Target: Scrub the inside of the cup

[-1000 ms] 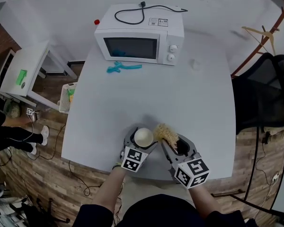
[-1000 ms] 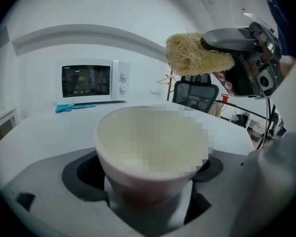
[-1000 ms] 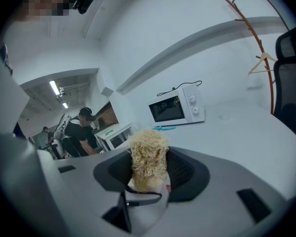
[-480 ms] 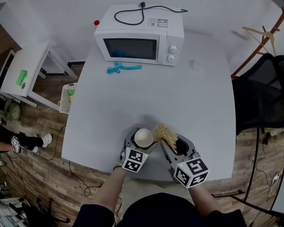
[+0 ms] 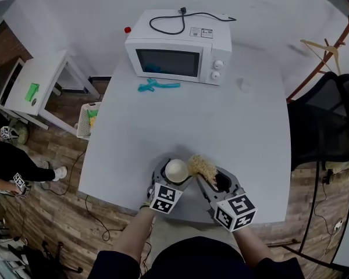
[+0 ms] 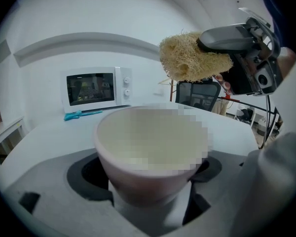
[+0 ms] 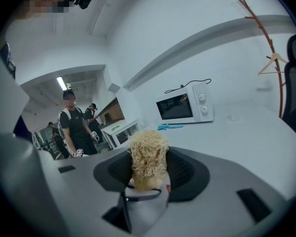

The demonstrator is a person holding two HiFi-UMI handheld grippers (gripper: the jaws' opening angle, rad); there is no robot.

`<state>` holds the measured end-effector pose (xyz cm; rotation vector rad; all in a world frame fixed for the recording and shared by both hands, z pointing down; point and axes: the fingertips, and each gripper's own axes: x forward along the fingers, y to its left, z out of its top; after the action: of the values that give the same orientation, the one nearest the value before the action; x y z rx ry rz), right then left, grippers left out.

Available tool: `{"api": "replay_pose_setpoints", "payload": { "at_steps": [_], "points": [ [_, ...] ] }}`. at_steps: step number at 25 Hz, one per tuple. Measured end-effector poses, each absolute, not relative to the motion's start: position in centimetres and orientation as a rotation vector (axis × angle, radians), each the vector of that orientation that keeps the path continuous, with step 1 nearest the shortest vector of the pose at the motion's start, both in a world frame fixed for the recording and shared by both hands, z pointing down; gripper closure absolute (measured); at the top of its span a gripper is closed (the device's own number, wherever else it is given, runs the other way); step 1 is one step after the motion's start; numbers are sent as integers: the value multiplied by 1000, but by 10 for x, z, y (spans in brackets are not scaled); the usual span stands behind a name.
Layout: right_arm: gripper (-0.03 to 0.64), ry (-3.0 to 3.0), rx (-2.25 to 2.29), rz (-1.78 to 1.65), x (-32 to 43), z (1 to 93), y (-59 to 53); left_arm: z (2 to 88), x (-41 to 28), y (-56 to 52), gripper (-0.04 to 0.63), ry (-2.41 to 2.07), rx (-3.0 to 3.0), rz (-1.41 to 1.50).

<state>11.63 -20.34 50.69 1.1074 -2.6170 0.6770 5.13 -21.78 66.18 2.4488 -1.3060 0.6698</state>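
Bystander [image 5: 10,166] stepped in; loofah [image 5: 202,168] hovers beside cup [image 5: 176,170].

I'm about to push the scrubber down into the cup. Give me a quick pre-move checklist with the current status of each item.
1. Left tool shut on the cup: ok.
2. Right tool shut on the loofah scrubber: ok.
3. Cup mouth unobstructed: ok.
4. Scrubber lined up over the mouth: not ok. It sits off to the cup's right, above the rim.
5. How dirty the cup is inside: cannot tell, because the left gripper view is blurred there.
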Motion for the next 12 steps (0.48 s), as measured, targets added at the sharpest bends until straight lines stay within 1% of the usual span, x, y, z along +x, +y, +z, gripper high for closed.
{"api": "replay_pose_setpoints", "payload": {
  "at_steps": [6,12],
  "points": [
    [434,-2648,982,619,95,500,-189,644,32,-205,141,-1396,2427,668],
    [434,-2691,794,508,69,487,-166,627,14,-185,141,-1492,2418,726]
  ]
}}
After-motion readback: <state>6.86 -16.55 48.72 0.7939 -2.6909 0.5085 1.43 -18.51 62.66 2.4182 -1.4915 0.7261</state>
